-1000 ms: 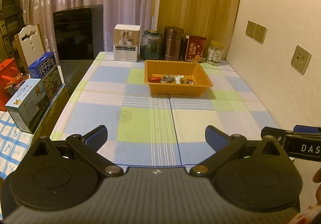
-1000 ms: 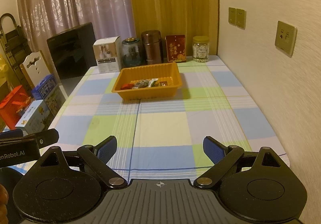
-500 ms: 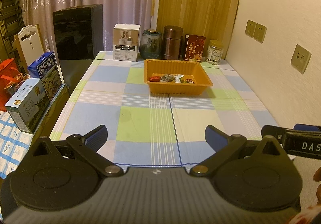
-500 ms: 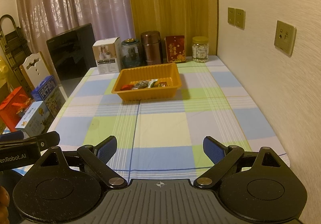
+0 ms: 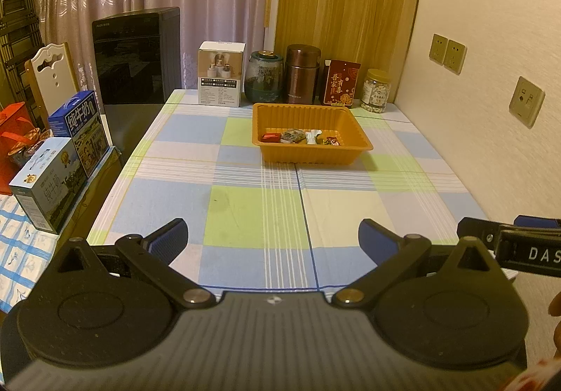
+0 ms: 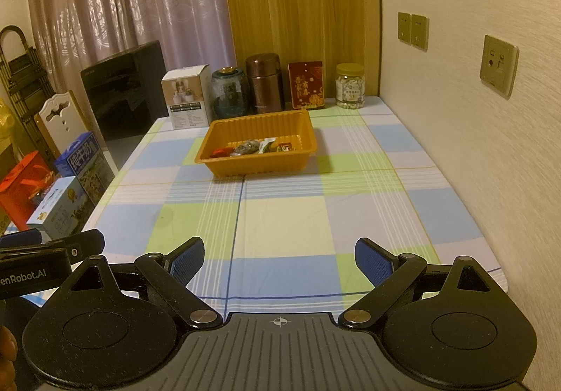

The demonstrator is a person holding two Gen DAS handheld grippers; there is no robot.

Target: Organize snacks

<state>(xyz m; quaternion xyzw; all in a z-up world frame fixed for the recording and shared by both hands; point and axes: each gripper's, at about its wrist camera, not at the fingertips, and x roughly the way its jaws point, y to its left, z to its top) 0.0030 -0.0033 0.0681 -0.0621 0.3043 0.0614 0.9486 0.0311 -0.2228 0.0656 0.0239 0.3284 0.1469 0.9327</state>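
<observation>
Snacks (image 5: 302,138) lie in orange tray (image 5: 352,153) at far middle of counter (image 5: 266,208) — well apart from both grippers. Left gripper (image 5: 272,241) spread wide, nothing between pads; right gripper (image 6: 279,259) likewise spread — empty.

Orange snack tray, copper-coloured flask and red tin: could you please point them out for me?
Orange snack tray (image 5: 312,156): left wrist view, on its near outer wall.
Copper-coloured flask (image 5: 302,75): left wrist view, mid-body.
Red tin (image 6: 305,86): right wrist view, on its front face.
</observation>
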